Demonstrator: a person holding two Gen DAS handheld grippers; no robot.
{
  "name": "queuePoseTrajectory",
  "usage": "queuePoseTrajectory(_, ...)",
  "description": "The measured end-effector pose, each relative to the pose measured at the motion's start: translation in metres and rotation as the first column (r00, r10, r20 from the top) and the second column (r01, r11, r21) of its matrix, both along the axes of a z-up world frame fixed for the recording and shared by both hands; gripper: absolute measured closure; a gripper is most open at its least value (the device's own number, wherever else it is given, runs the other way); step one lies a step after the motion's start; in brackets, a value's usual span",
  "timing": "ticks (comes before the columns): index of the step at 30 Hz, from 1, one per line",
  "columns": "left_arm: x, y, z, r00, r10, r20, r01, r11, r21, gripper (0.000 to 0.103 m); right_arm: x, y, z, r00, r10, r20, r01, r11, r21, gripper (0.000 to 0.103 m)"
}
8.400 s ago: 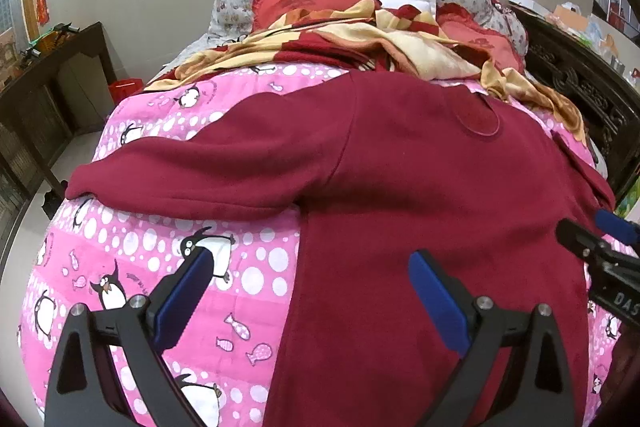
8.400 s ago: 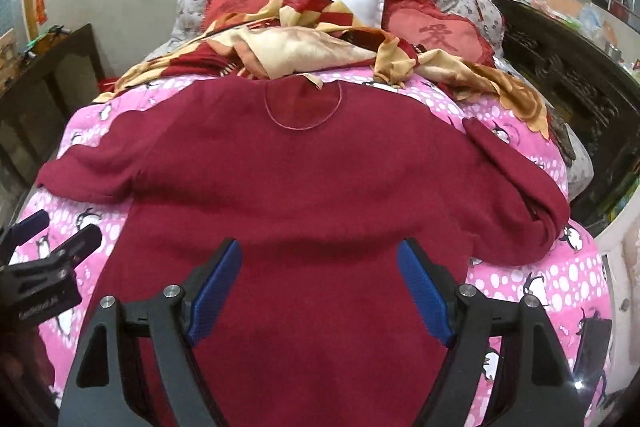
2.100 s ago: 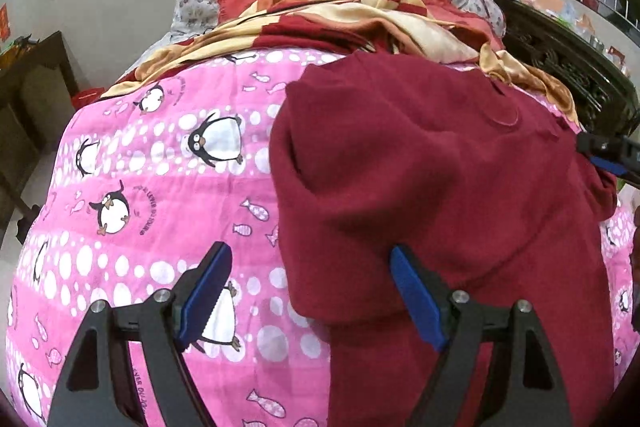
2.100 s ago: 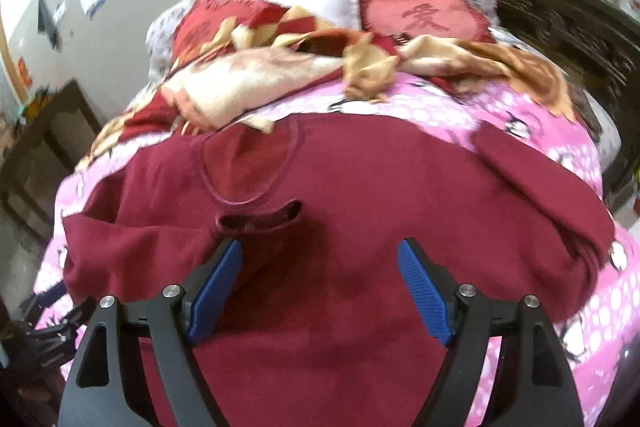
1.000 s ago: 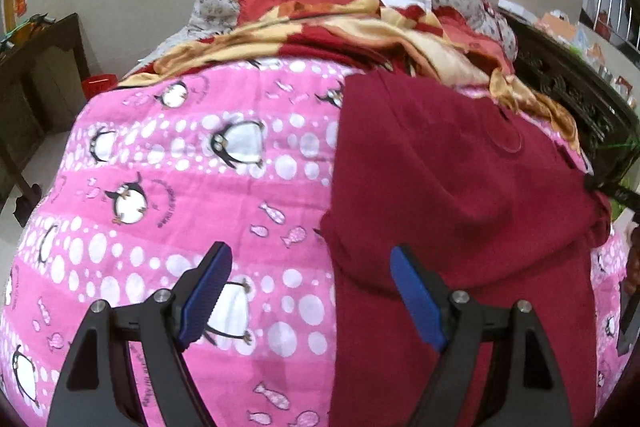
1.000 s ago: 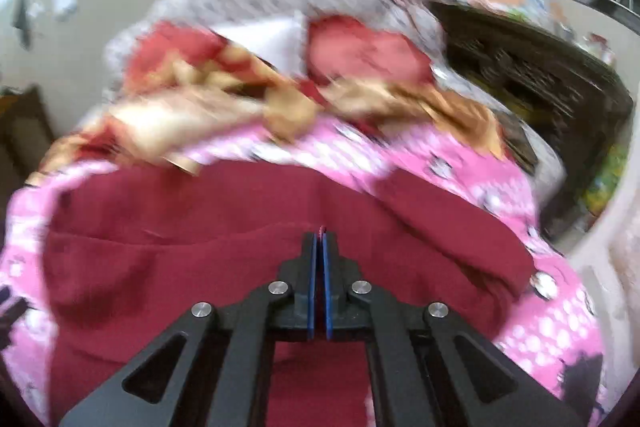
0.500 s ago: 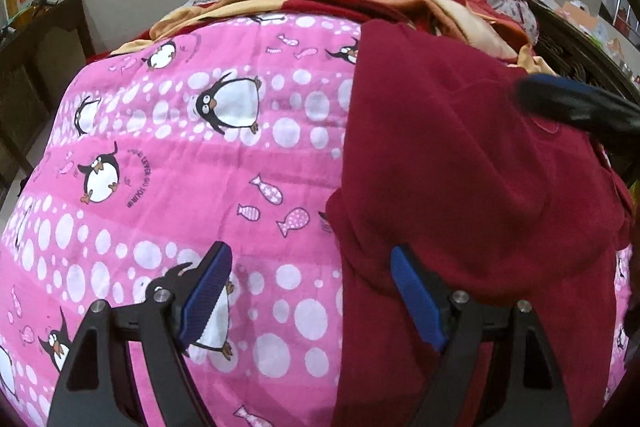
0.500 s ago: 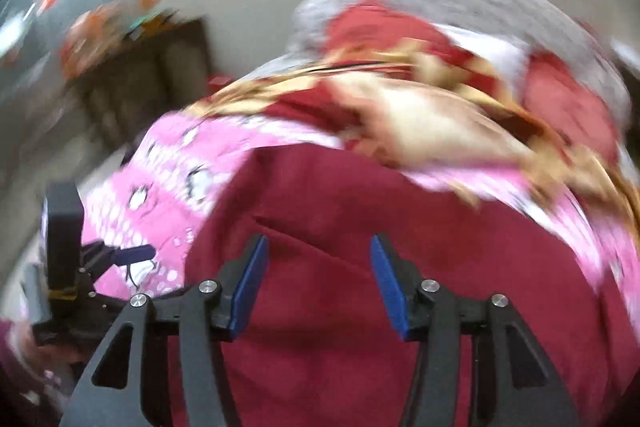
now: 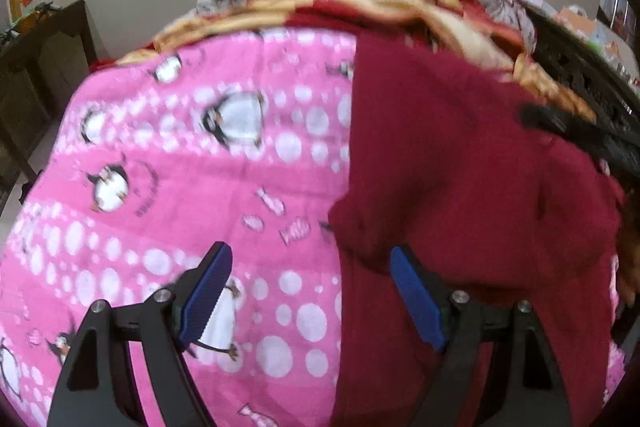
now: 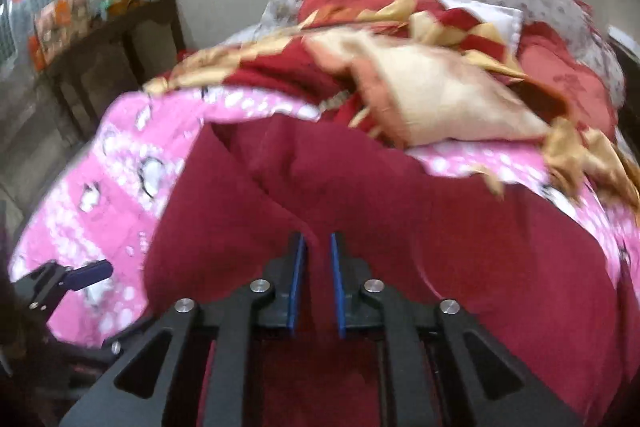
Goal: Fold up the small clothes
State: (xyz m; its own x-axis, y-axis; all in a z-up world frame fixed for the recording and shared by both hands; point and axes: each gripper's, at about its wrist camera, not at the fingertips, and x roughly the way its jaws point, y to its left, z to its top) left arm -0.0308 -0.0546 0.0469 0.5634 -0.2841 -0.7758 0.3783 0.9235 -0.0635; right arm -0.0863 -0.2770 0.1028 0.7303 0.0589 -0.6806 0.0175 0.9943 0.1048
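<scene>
Right gripper (image 10: 318, 267), spread half a second ago, now nearly closed on maroon sweater (image 9: 460, 167) fabric atop the penguin quilt (image 9: 180, 167), left gripper (image 9: 312, 295) gaping empty: next fold probably starting.

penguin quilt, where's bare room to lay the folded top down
The free patch is the pink penguin quilt left of the maroon top, ahead of the open left gripper. It is crowded at the head end, under the red-and-gold blanket, and where the right gripper works.

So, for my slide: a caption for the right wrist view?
Right gripper nearly closed around a fold of the maroon sweater on the pink penguin quilt.
</scene>
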Motion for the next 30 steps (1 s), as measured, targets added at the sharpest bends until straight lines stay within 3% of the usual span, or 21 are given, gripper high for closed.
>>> queuePoseTrajectory(1, 0.0, 0.001, 0.007, 1.0, -0.001, 0.018, 0.001, 1.0, -0.016, 0.018, -0.017, -0.008, 0.005, 0.999, -0.043, 0.028, 0.043, 0.999, 0.007, 0.069)
queuePoseTrajectory(2, 0.0, 0.0, 0.014, 0.999, -0.004, 0.035, 0.005, 1.0, -0.029, 0.018, -0.035, -0.022, 0.009, 0.994, -0.093, 0.05, 0.093, 0.996, 0.007, 0.067)
queuePoseTrajectory(6, 0.004, -0.02, 0.028, 0.997, -0.042, 0.058, 0.045, 0.998, -0.049, 0.018, -0.077, -0.075, 0.003, 0.952, -0.301, 0.047, 0.303, 0.952, -0.034, 0.067)
queuePoseTrajectory(9, 0.009, -0.045, 0.024, 0.995, -0.086, 0.051, 0.089, 0.994, -0.057, 0.017, -0.081, -0.114, -0.021, 0.921, -0.384, -0.061, 0.379, 0.922, -0.078, 0.067)
queuePoseTrajectory(11, 0.013, -0.065, 0.01, 0.994, -0.111, 0.012, 0.111, 0.994, -0.021, 0.017, -0.082, -0.135, -0.043, 0.892, -0.429, -0.142, 0.414, 0.902, -0.124, 0.067)
queuePoseTrajectory(13, 0.019, -0.076, -0.006, 0.993, -0.108, -0.037, 0.109, 0.994, 0.02, 0.017, -0.098, -0.147, -0.041, 0.886, -0.444, -0.133, 0.438, 0.896, -0.073, 0.067)
queuePoseTrajectory(16, 0.018, -0.081, -0.016, 0.996, -0.088, -0.014, 0.088, 0.995, 0.047, 0.016, -0.125, -0.154, -0.027, 0.888, -0.458, -0.043, 0.458, 0.889, -0.005, 0.067)
queuePoseTrajectory(20, 0.015, -0.083, -0.012, 0.996, -0.084, -0.02, 0.086, 0.994, 0.063, 0.016, -0.105, -0.153, -0.057, 0.905, -0.379, -0.196, 0.379, 0.925, -0.039, 0.067)
queuePoseTrajectory(24, 0.002, -0.069, 0.004, 0.996, -0.089, 0.002, 0.089, 0.996, 0.026, 0.016, -0.127, -0.169, -0.024, 0.897, -0.441, -0.044, 0.441, 0.897, 0.003, 0.066)
queuePoseTrajectory(27, -0.003, -0.061, 0.009, 0.997, -0.081, 0.011, 0.081, 0.997, 0.011, 0.016, -0.13, -0.182, -0.005, 0.865, -0.499, 0.049, 0.501, 0.861, -0.083, 0.045)
queuePoseTrajectory(30, -0.007, -0.058, 0.011, 0.997, -0.075, -0.008, 0.075, 0.997, -0.014, 0.016, -0.104, -0.197, -0.014, 0.88, -0.476, -0.012, 0.468, 0.869, -0.162, 0.041)
